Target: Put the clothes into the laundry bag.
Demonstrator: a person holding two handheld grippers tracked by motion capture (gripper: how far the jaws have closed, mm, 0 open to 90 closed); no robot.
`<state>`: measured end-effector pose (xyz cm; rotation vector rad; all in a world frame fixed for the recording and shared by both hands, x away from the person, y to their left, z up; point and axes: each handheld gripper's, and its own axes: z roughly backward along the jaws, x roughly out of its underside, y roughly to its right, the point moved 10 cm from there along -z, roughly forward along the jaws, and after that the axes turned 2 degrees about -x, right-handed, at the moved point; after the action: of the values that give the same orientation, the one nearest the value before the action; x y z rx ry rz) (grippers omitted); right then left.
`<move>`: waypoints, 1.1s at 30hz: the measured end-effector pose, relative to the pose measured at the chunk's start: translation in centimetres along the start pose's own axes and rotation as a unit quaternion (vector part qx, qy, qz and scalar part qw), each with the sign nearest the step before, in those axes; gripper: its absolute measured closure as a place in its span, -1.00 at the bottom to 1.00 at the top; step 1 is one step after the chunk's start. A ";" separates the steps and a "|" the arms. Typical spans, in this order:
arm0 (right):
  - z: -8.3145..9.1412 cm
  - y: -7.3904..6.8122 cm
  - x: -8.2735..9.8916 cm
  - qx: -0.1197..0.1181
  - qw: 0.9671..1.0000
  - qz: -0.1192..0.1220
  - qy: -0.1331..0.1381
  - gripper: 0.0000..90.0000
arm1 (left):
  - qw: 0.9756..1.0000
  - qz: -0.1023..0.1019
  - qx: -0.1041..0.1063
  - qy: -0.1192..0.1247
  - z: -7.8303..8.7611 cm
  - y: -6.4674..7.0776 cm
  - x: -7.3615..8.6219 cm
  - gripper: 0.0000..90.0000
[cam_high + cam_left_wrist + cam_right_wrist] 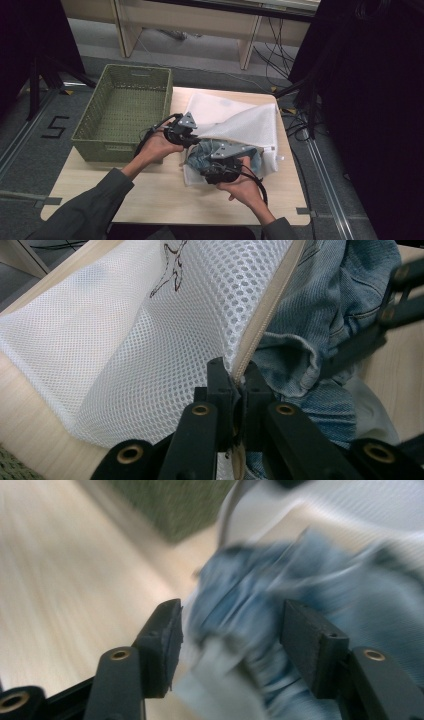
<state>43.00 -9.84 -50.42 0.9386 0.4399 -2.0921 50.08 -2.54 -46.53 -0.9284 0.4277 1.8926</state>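
A white mesh laundry bag (235,120) lies on the wooden table (150,195), its mouth facing the person. A blue denim garment (202,152) sits partly inside that mouth. My left gripper (239,372) is shut on the bag's beige zipper edge (270,305) and holds the mouth up; in the high view this gripper (194,140) is at the bag's left corner. My right gripper (230,625) is open, its jaws standing apart on either side of the bunched denim (260,590), which is blurred. From above, the right gripper (204,161) is at the garment's near side.
An empty green woven basket (122,110) stands at the table's back left, close to the left hand. Bare tabletop runs along the near edge and the left front. Cables and furniture legs (247,47) lie on the floor beyond the table.
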 end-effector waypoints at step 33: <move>-1.7 4.5 -2.5 0.040 0.997 -0.059 0.038 0.07 | 1.000 0.012 -0.013 0.011 1.0 -1.3 -0.1 0.90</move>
<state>48.30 -10.43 -49.66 1.0650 0.4647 -2.2002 50.84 -1.33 -45.70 -0.9665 0.4302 1.9151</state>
